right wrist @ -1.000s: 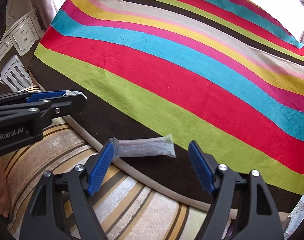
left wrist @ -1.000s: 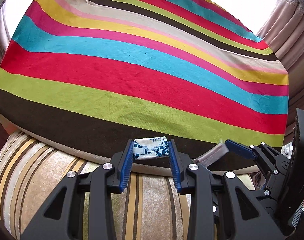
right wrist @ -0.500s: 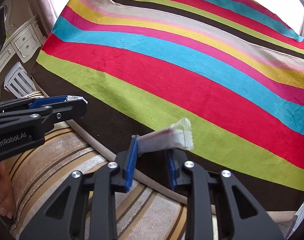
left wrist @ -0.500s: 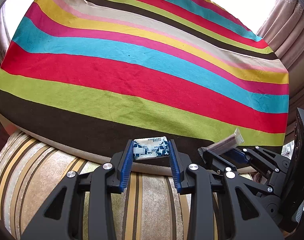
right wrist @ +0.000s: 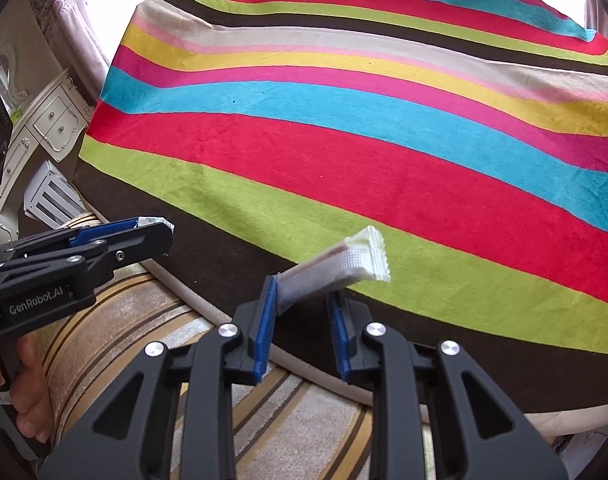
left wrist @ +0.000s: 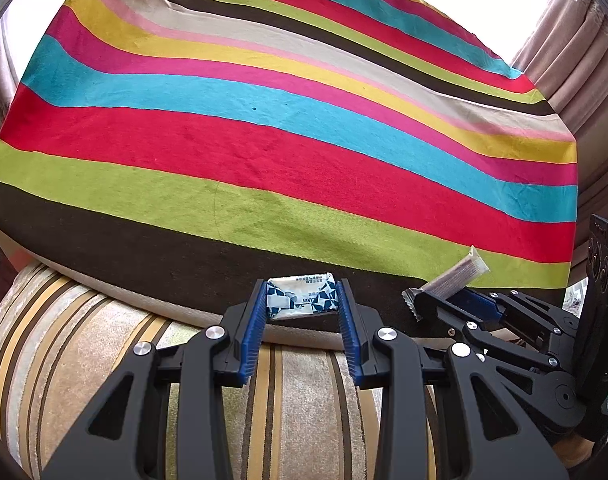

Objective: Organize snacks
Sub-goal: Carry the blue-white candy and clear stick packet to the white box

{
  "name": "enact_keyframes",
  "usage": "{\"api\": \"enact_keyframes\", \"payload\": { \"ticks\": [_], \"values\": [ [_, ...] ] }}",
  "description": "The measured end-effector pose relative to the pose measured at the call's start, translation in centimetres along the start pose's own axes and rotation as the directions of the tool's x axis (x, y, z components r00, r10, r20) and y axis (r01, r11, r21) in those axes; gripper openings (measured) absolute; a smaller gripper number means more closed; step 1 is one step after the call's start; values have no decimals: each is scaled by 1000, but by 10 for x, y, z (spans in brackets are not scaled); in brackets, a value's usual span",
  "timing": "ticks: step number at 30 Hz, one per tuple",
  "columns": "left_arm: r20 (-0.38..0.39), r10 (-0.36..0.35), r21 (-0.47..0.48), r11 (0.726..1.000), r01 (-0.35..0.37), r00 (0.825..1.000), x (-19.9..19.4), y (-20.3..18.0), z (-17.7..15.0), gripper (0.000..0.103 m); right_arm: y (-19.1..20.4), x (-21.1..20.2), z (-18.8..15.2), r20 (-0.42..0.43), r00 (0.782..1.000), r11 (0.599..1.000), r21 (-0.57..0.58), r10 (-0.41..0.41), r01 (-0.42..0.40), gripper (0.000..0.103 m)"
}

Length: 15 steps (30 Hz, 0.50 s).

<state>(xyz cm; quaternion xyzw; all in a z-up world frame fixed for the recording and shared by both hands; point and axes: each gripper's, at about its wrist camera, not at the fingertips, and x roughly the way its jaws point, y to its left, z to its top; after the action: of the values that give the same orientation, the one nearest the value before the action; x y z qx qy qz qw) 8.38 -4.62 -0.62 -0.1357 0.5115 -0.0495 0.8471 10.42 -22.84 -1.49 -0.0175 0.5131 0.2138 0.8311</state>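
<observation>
My left gripper (left wrist: 302, 296) is shut on a blue-and-white snack packet (left wrist: 302, 297), held level over the near edge of the striped bed. My right gripper (right wrist: 302, 296) is shut on a long clear-wrapped snack stick (right wrist: 335, 266) that tilts up to the right past the fingertips. The stick also shows in the left wrist view (left wrist: 449, 280) at the right, clamped in the right gripper (left wrist: 443, 300). The left gripper (right wrist: 144, 232) shows at the left of the right wrist view, with the packet's edge (right wrist: 154, 222) peeking out.
A blanket with bright stripes (left wrist: 284, 152) covers the bed ahead. A gold-and-brown striped cushion (left wrist: 84, 360) lies below both grippers. A white dresser (right wrist: 44, 128) and a white slatted crate (right wrist: 52, 196) stand at the left. Curtains (left wrist: 575, 40) hang at the right.
The right gripper has closed on the clear-wrapped stick and lifted it, so it now tilts upward. The left gripper has kept hold of its packet and barely moved.
</observation>
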Motion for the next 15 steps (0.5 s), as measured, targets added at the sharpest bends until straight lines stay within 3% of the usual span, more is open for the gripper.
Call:
{"api": "enact_keyframes", "payload": {
  "ticks": [7,15],
  "values": [
    [0,4,1,1000,-4,1000,1,-2,-2,32,-5,-3,0,3,1000,999,33,25,-25,27],
    [2,6,2,1000,-6,1000,1,-2,-3,32,-4,-11,-1,38,999,999,32,-7,6,17]
  ]
}}
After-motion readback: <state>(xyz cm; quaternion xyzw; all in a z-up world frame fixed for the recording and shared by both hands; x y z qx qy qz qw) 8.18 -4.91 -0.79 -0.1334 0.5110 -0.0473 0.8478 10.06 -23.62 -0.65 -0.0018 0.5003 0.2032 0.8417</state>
